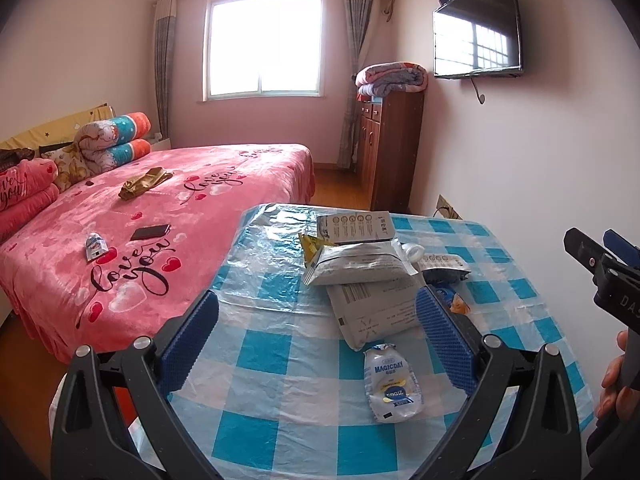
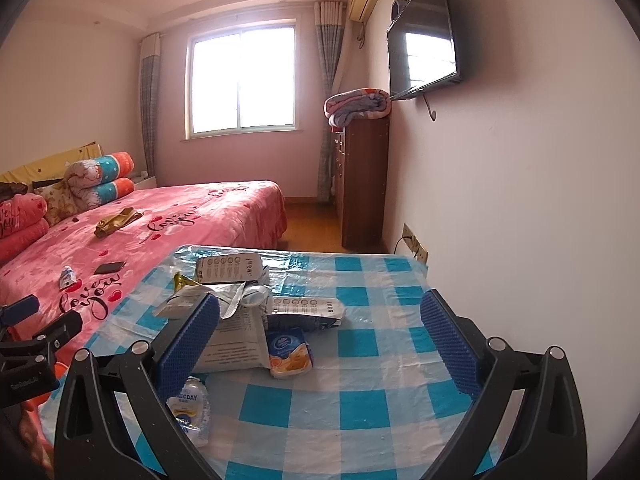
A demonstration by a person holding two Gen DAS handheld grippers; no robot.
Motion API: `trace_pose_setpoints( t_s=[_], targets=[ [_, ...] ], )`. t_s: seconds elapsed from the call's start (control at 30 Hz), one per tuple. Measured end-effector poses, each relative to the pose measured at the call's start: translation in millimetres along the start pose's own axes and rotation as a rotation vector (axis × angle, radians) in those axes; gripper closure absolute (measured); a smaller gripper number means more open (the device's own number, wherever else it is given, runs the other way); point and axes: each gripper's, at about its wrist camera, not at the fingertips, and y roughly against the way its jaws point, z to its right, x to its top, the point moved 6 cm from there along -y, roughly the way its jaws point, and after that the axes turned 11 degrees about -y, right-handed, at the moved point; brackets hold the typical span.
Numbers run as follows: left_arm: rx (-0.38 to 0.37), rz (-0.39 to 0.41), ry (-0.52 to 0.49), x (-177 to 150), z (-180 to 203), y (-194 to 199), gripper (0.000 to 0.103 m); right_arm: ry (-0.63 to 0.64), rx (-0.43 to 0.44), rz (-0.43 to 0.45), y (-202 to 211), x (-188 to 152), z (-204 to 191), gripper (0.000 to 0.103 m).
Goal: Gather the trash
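Glossy plastic tablecloth [image 1: 280, 360], crinkled foil-like wrappers [image 1: 356, 266], seemingly plush bedspread [image 1: 180, 208]

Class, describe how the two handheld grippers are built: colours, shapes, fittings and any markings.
Both are alike. The left gripper has black angular plastic arms with triangular cut-outs and silver rivets; its jaws are lined with blue ribbed pads. The right gripper matches. Seen from the left wrist, its body bears pale letters "DAS", cut off at the edge.

Both wrist cameras look forward from low over the tabletop [image 1: 280, 360] toward the window [image 1: 264, 40] — side by side (left nearer the bed [image 1: 160, 208]), sharing the wrapper pile [image 2: 240, 320].
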Motion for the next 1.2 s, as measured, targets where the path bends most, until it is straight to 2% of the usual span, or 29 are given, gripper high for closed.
trace_pose_setpoints(
  t_s=[0.37,0.67,1.0,1.2],
  targets=[
    [-0.008,0.026,0.010,4.8,0.5,10.0,0.004,-0.002,-0.009,-0.001,3.3,0.6,1.0,0.004],
    [-0.007,0.008,-0.003,-0.7,4.8,6.2,0.004,-0.001,-0.007,-0.005,4.9,-2.7,-1.4,0.004],
    [-0.041,-0.066,-0.016,-22.8,15.7,-12.3,0.004,-0.006,0.002,0.003,2.0,-9.4,2.9,0.004],
    [-0.091,-0.089,-0.007,-42.8,21.6,-21.7,0.004,-0.006,0.030,-0.051,-10.3,-26.7,9.3,0.004]
  ],
)
